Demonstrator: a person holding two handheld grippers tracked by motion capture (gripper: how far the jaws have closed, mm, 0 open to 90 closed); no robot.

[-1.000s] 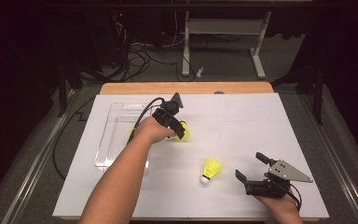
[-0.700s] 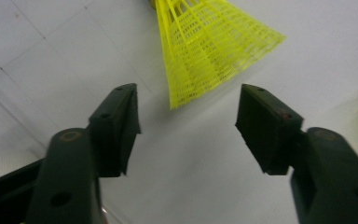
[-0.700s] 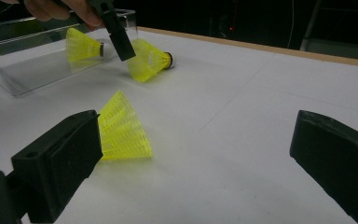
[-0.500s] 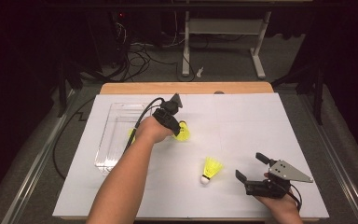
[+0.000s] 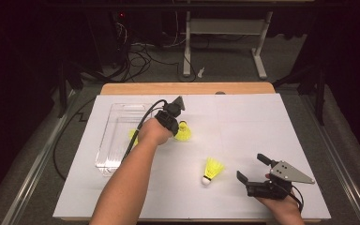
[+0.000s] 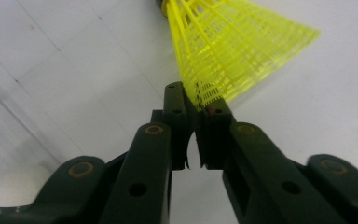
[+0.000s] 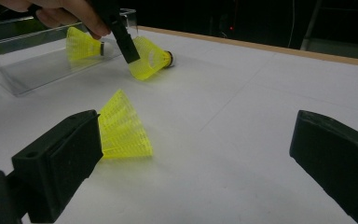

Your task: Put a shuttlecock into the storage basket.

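Note:
My left gripper (image 5: 177,130) points down at a yellow shuttlecock (image 5: 183,131) lying on the white sheet just right of the clear tray (image 5: 117,112). Its jaws have just been closing. In the left gripper view the left gripper (image 6: 198,105) is shut on the rim of that shuttlecock's mesh skirt (image 6: 233,51). A second yellow shuttlecock (image 5: 212,169) lies cork-down to the lower right. My right gripper (image 5: 252,168) rests near the front edge, a short way right of it. Its jaws stand wide open with nothing between them, and the second shuttlecock (image 7: 121,128) lies just ahead of the right gripper (image 7: 198,158).
A third yellow shuttlecock (image 5: 132,137) lies inside the clear tray, partly behind the left hand. The white sheet (image 5: 272,122) covers the table, with a wooden edge (image 5: 187,88) at the far side. Beyond it are table legs and cables on the floor.
The left forearm has shifted slightly to the left. The shuttlecocks and the right gripper sit where they were.

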